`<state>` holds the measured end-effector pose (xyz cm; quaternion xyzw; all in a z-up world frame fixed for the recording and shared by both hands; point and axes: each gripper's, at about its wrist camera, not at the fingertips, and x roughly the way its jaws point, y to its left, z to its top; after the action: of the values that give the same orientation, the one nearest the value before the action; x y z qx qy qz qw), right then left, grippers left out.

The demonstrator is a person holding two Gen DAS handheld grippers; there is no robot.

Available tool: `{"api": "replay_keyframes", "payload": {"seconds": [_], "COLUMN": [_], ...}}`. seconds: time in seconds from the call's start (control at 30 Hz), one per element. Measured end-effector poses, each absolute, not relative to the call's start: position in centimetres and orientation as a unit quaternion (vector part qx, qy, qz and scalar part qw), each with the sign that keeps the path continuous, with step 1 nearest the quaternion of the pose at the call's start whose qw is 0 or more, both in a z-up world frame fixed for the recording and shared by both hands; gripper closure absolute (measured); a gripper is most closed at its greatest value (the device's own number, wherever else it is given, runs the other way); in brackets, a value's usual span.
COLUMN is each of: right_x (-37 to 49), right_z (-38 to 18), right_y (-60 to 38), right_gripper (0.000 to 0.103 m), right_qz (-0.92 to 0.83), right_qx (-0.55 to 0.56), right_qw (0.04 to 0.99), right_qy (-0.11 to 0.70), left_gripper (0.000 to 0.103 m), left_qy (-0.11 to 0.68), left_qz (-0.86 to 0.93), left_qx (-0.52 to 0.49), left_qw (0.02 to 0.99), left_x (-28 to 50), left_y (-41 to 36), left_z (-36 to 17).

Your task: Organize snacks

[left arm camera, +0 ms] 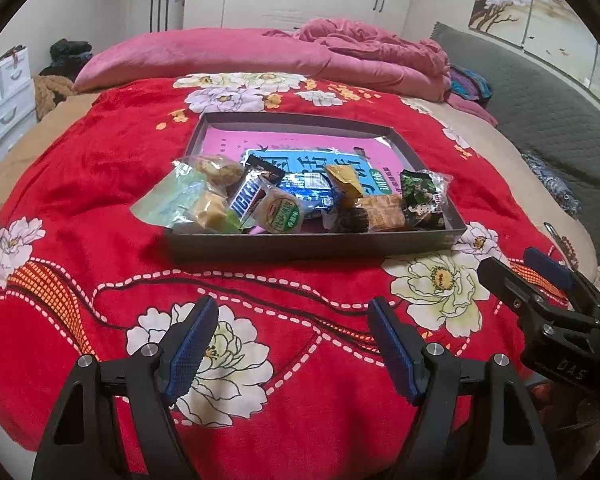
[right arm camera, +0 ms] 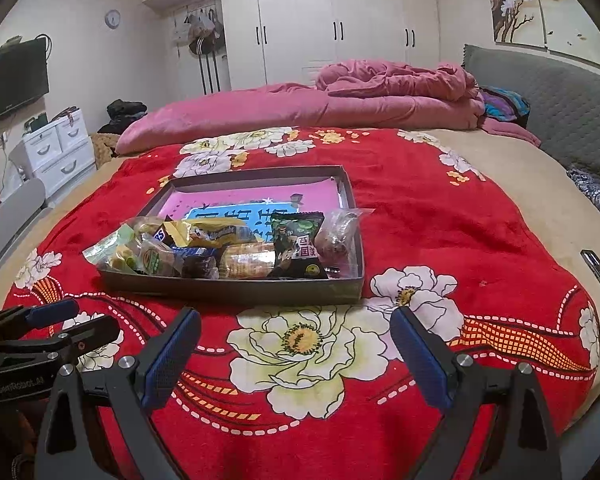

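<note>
on the plush red blanket [left arm camera: 100, 184], crinkly snacks [left arm camera: 276, 200] fill a shallow rectangular tray [left arm camera: 300, 246]; both grippers' fingers spread, empty.

We see soft, even indoor light, glare on the glossy wardrobe doors [right arm camera: 340, 8], faint shadows, slightly soft detail, and strong fisheye bending with dark corners.

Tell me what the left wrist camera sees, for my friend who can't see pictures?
A shallow dark box of wrapped snacks sits on a red flowered blanket covering a bed. The left tool hovers open and empty in front of it, with the right tool at the right edge.
</note>
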<state>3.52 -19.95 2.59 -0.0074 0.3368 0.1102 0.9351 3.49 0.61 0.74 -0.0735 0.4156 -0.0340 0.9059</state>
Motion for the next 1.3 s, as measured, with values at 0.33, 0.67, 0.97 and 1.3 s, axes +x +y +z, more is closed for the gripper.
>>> {"api": "replay_keyframes", "payload": {"seconds": [0.33, 0.67, 0.97, 1.3], "right_x": [3.55, 3.64, 3.69, 3.79], "right_z": [2.46, 2.19, 2.18, 2.08], "right_y": [-19.87, -20.01, -20.13, -20.05], "right_gripper": [0.007, 0.007, 0.007, 0.007], "right_qz": [0.11, 0.107, 0.107, 0.106], "right_qx": [-0.008, -0.007, -0.006, -0.004], "right_qw": [0.935, 0.934, 0.934, 0.933], "right_qy": [0.338, 0.341, 0.342, 0.343], "left_gripper": [0.025, 0.025, 0.025, 0.025], "left_qy": [0.415, 0.415, 0.416, 0.417], "left_qz": [-0.031, -0.031, -0.033, -0.029], "left_qx": [-0.074, -0.073, -0.072, -0.066], "left_qw": [0.906, 0.907, 0.906, 0.906], "left_x": [3.48, 3.49, 3.54, 3.68], "left_y": [0.63, 0.61, 0.53, 0.45], "left_z": [0.81, 0.86, 0.76, 0.78]}}
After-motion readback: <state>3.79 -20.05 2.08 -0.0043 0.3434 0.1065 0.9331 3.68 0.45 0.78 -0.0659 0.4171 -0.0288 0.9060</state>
